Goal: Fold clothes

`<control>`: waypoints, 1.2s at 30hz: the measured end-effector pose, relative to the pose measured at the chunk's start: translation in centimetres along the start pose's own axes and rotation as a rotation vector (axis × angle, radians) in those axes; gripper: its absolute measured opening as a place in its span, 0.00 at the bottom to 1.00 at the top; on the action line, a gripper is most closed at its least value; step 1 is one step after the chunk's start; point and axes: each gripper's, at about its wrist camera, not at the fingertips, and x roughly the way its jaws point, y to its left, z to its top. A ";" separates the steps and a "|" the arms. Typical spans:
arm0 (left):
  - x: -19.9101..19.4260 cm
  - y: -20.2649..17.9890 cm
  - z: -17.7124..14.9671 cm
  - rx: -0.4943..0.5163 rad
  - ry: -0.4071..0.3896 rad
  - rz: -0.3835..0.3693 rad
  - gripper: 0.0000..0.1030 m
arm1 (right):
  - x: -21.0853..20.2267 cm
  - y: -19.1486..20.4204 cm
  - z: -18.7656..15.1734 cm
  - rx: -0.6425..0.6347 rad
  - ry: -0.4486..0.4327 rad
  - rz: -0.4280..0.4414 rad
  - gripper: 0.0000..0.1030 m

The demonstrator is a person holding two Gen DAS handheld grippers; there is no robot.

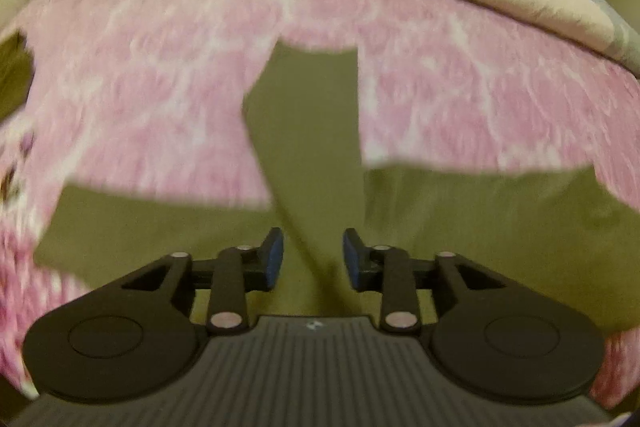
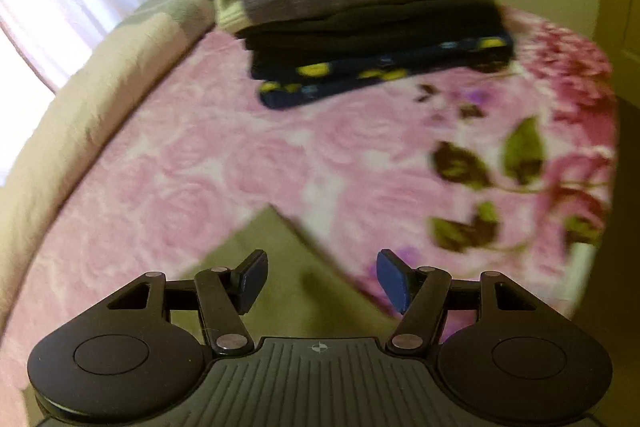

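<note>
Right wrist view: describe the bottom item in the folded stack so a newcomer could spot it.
Start at the pink floral blanket covering the bed, then find the stack of folded clothes at its far end. The bottom garment lies directly on the blanket: dark navy with yellow spots, the only patterned piece under plain black, grey-brown and green layers.

Folded stack (image 2: pixel 360 27) blocks the far blanket (image 2: pixel 200 155); near side lies open.
</note>
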 end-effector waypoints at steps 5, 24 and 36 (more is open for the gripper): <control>6.7 -2.9 5.8 0.054 -0.027 0.015 0.34 | 3.2 4.1 1.5 -0.002 0.023 0.053 0.62; 1.6 10.0 5.5 -0.390 -0.209 0.062 0.01 | 6.2 8.2 -1.0 -0.028 0.172 0.094 0.62; -5.8 22.3 -8.7 -0.884 -0.094 0.190 0.04 | 5.5 12.9 -8.5 -0.037 0.431 0.362 0.62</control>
